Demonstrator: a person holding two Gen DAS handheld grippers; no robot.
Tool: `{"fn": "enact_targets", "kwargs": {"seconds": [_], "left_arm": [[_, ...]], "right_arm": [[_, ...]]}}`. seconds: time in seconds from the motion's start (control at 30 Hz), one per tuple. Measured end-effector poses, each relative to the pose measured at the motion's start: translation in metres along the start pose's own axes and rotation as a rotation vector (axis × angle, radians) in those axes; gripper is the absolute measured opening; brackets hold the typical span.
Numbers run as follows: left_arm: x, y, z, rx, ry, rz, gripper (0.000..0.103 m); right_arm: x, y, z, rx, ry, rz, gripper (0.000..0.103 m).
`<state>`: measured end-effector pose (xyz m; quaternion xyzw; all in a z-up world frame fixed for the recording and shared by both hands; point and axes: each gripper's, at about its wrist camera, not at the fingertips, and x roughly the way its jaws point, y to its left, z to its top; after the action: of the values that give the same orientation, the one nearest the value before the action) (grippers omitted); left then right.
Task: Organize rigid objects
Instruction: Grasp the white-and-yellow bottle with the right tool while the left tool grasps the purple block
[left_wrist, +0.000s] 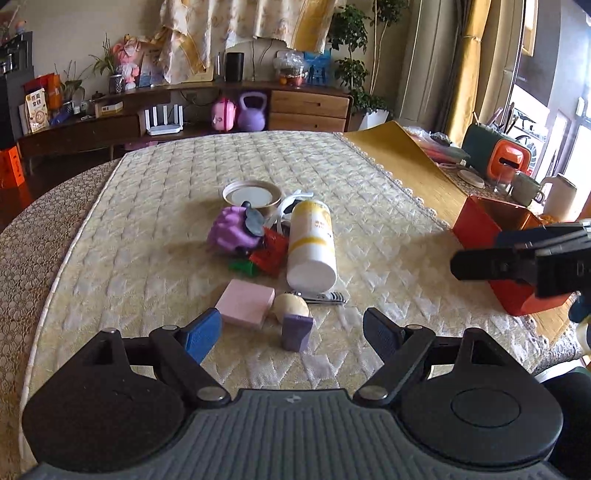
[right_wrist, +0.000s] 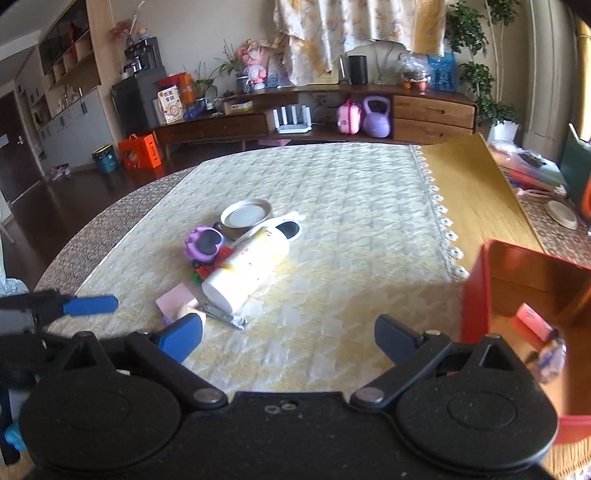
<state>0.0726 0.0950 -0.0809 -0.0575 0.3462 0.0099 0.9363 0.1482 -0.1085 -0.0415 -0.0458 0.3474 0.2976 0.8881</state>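
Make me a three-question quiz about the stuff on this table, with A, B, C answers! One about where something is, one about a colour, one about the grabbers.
1. Where is the open orange box?
A. right of the pile
B. left of the pile
C. on top of the white and yellow cylinder

2. What colour is the flat square pad nearest the left gripper?
A. green
B. pink
C. black

3. How are the left gripper's jaws?
A. shut on the pad
B. shut on nothing
C. open, holding nothing

Answers:
1 A: in both views the box sits off to the right of the pile, which includes the white and yellow cylinder.
2 B: its top is pale pink.
3 C: the fingers stand wide apart with only the small purple block on the cloth beyond them.
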Motion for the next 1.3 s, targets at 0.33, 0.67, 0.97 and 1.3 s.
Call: {"fn": "enact_targets", "kwargs": {"seconds": [0.33, 0.67, 0.97, 1.3], "left_arm": [[0.021, -0.004, -0.009, 0.011, 0.01, 0.0, 0.084], [0.035, -0.006, -0.015, 0.03, 0.005, 0.008, 0.083], [0.039, -0.011, -0.018, 0.062, -0.018, 0.011, 0.076], [0.05, -0.016, -0.02, 0.109, -0.005, 0.022, 0.05]], "right_arm": [[0.043, 0.02, 0.029, -0.074, 0.036, -0.006, 0.1], [0.092, 0.027, 0.046, -0.056, 0.11, -0.027, 0.097], [0.126, 0.032, 0.052, -0.032, 0.176, -0.018, 0.089], [0.144, 0.02, 0.049, 0.081, 0.241, 0.033, 0.079]]}}
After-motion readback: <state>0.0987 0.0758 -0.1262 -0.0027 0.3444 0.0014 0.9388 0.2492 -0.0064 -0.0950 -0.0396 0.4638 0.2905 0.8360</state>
